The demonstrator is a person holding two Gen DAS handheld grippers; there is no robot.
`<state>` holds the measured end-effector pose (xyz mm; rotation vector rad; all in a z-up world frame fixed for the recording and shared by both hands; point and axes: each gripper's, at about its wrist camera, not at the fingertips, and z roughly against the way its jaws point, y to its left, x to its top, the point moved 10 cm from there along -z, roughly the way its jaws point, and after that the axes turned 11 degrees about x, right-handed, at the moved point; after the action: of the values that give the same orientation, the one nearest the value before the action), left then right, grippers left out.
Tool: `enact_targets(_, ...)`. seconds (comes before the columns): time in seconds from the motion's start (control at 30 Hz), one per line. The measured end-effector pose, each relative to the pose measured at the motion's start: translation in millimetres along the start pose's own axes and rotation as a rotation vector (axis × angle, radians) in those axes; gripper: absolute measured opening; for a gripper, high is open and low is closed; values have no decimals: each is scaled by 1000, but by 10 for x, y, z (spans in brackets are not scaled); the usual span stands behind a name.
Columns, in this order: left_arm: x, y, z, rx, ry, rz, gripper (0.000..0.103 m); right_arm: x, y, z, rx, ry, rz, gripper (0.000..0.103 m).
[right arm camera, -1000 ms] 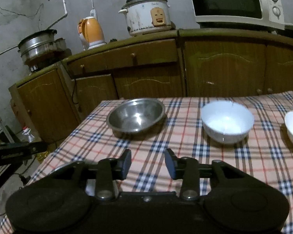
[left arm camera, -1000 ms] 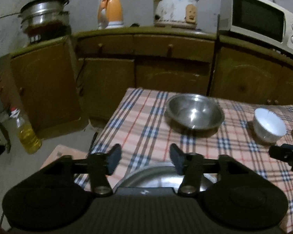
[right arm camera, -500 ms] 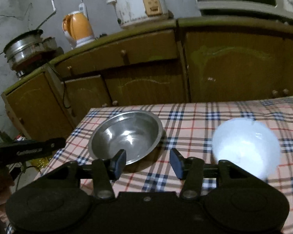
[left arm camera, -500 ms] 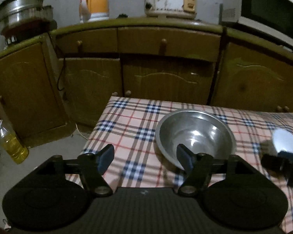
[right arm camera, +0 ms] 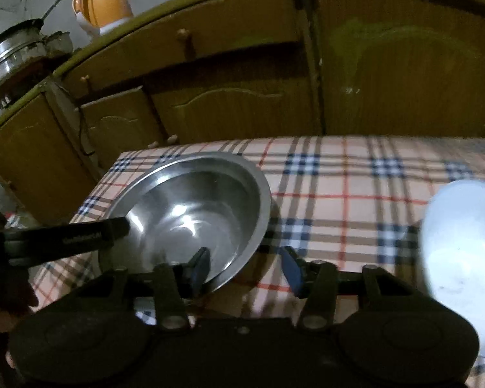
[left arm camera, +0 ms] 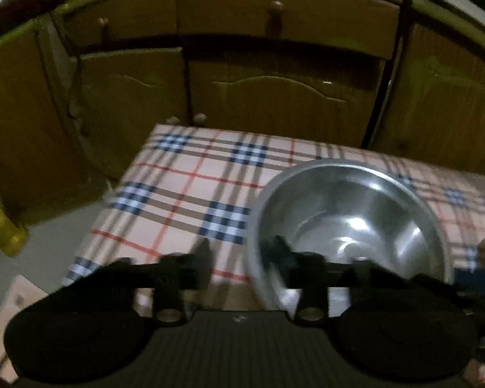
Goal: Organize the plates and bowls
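A steel bowl (left arm camera: 349, 223) (right arm camera: 190, 213) sits near the far left corner of the plaid tablecloth (left arm camera: 190, 190). My left gripper (left arm camera: 241, 253) straddles the bowl's left rim, one finger outside and one inside. Its jaws are closing, with a gap still showing beside the rim. My right gripper (right arm camera: 245, 266) straddles the near right rim in the same way; its jaws are closing too and do not press on the rim. One finger of the left gripper (right arm camera: 64, 236) reaches over the bowl's left edge. A white bowl (right arm camera: 462, 258) stands close by on the right, blurred.
Brown cabinets (left arm camera: 274, 97) stand right behind the table's far edge. An oil bottle (left arm camera: 0, 226) is on the floor to the left. An orange kettle (right arm camera: 102, 3) and a steel pot (right arm camera: 19, 51) rest on the counter. A hand (right arm camera: 3, 307) shows at the lower left.
Both grippers moved forward and down onto the steel bowl. Their jaws widened, then narrowed, and now each pair straddles the bowl's rim. The white bowl now sits at the right view's edge.
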<state>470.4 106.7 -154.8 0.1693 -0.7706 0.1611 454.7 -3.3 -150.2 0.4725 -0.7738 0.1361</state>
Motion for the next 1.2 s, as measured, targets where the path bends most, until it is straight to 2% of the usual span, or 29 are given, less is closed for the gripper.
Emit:
enact_targets(0.03, 8, -30, 27, -16, -6, 6, 19, 2, 13, -7, 14, -5, -1, 29)
enact_targets(0.13, -11, -77, 111, -6, -32, -25, 20, 13, 34, 37, 10, -23, 11, 28)
enact_targets(0.2, -36, -79, 163, -26, -15, 3, 19, 13, 28, 134, 11, -43, 4, 27)
enact_targets(0.4, -24, -74, 618, -17, -54, 6, 19, 85, 143, 542, 12, -73, 42, 27)
enact_targets(0.77, -6, -228, 1832, -26, -175, -4, 20, 145, 411, 1842, -19, -190, 138, 26)
enact_targets(1.1, -260, -462, 2717, -68, -236, -17, 20, -119, 465, 2980, -48, -263, 142, 27)
enact_targets(1.2, -353, -557, 2823, -74, -249, -39, 20, -247, 412, 3224, -63, -269, 126, 27)
